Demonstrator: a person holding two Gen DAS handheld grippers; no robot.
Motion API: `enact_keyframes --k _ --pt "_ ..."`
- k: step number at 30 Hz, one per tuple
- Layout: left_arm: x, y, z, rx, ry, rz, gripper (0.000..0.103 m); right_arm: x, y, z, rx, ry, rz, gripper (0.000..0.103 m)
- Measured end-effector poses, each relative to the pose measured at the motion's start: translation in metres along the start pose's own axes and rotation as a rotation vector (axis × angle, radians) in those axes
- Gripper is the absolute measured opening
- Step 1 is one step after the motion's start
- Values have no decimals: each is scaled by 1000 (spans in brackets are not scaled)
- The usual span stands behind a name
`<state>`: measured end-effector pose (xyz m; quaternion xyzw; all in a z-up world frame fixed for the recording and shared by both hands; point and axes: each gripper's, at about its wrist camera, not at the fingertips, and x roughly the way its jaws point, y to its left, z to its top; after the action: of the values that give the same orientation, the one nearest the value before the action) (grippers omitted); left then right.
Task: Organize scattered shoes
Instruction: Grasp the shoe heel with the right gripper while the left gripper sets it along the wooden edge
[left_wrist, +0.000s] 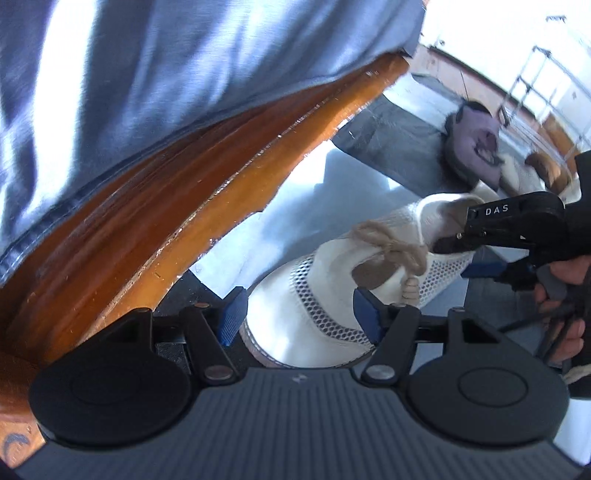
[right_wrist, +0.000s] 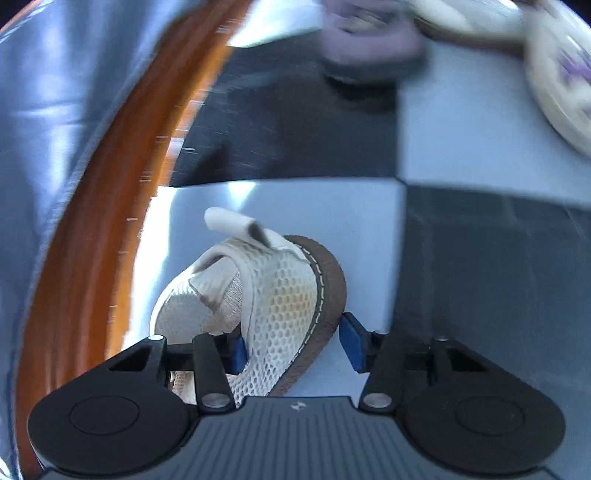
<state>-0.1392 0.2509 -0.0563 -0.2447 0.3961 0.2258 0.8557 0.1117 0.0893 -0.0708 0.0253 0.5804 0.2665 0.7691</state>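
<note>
So both grippers are working the same white mesh sneaker (left_wrist: 332, 295) on the checkered floor (right_wrist: 369, 229), right beside the wooden frame (left_wrist: 147, 206). Left gripper (left_wrist: 301, 317) has its jaws apart around the toe, right gripper (right_wrist: 293, 341) straddles the heel side, not clearly pinching yet. Looks like the pickup step; next it needs a firm squeeze before lifting.
</note>
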Motion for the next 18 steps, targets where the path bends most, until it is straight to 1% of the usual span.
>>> enact_keyframes --k 2,4,5,6,7,9,10,11,13,16,18 --pt "0 7 1 -36 1 -1 63 -6 19 3 -133 -54 69 53" --pt "1 13 1 -57 11 4 63 -7 24 7 -159 -75 128 68" --pt "2 15 0 -63 15 12 63 -10 23 10 -129 -99 177 72" --pt "3 16 0 -67 20 22 63 -13 22 12 -101 -111 195 92" --pt "3 18 0 -68 25 37 63 -14 22 13 -91 -107 181 103" --pt "7 22 -1 -73 40 78 66 -13 26 6 -126 -42 92 101" --pt "10 26 -1 -82 55 109 66 -13 29 0 -161 -29 77 99" --pt "13 28 -2 -89 66 125 66 -12 31 -7 -196 -17 61 99" --pt "18 34 -3 -113 85 135 66 -12 35 -21 -253 0 30 99" --pt "20 39 -3 -142 93 137 68 -5 41 -38 -300 35 18 99" --pt "19 36 -2 -122 88 138 68 4 45 -47 -295 76 17 99"
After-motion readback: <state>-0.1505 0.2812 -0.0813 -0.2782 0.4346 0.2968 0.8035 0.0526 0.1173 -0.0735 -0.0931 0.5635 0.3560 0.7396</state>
